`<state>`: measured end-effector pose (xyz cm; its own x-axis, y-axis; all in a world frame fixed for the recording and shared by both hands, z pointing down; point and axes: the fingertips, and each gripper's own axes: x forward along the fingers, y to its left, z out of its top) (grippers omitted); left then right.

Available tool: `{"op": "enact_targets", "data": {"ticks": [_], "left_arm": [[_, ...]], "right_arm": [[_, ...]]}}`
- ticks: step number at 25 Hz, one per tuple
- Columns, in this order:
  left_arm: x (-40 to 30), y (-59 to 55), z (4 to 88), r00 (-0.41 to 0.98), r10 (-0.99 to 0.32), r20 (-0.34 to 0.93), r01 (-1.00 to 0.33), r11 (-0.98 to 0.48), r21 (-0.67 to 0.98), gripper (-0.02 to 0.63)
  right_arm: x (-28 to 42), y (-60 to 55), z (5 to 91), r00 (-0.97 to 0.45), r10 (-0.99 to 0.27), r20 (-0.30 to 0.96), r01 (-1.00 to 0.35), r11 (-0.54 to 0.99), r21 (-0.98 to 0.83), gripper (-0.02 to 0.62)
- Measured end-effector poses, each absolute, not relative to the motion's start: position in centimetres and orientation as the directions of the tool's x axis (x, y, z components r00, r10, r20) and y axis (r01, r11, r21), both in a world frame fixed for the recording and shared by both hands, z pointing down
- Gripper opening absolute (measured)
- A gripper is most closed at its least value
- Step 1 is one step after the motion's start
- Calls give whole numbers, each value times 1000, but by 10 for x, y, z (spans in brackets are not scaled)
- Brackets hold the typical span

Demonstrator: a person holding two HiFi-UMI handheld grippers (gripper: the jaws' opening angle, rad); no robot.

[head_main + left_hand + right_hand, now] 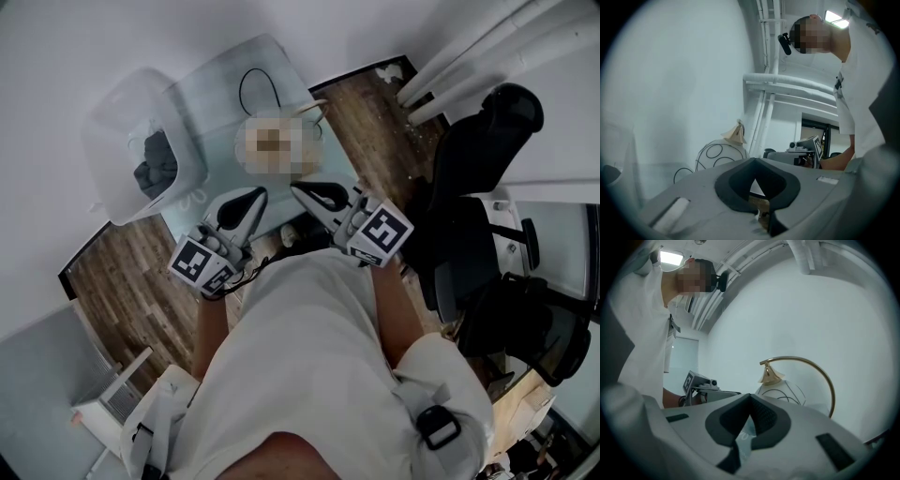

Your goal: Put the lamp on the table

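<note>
The lamp [302,114] stands on the pale glass table [211,89]. It has a white globe with black rings [719,154], a gold cap [771,376] and a curved gold arm [813,364]. A mosaic patch covers the globe in the head view. Its black cord [255,86] loops on the tabletop behind it. My left gripper [246,202] and right gripper [309,194] are both shut and hold nothing. They hover side by side at the table's near edge, a little short of the lamp, pointing at it. The left gripper view shows shut jaws [755,161], and so does the right gripper view [750,397].
A clear plastic bin [141,141] with dark items stands left of the table. A black office chair [478,197] is on the right, with white pipes [469,47] behind it. Wood flooring [122,281] shows around the table. The person's torso fills the lower head view.
</note>
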<state>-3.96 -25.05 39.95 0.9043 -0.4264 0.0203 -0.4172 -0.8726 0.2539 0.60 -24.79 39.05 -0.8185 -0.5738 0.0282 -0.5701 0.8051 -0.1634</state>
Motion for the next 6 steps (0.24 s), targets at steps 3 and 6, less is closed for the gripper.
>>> {"op": "enact_targets", "data": {"ticks": [3, 6], "left_arm": [[-39, -251, 399, 904, -428, 25, -419, -870, 259, 0], [-38, -251, 399, 904, -427, 26, -418, -870, 261, 0]], "right_arm": [[6, -248, 391, -818, -575, 27, -571, 804, -164, -2], [7, -248, 393, -814, -580, 30, -577, 800, -166, -2]]}}
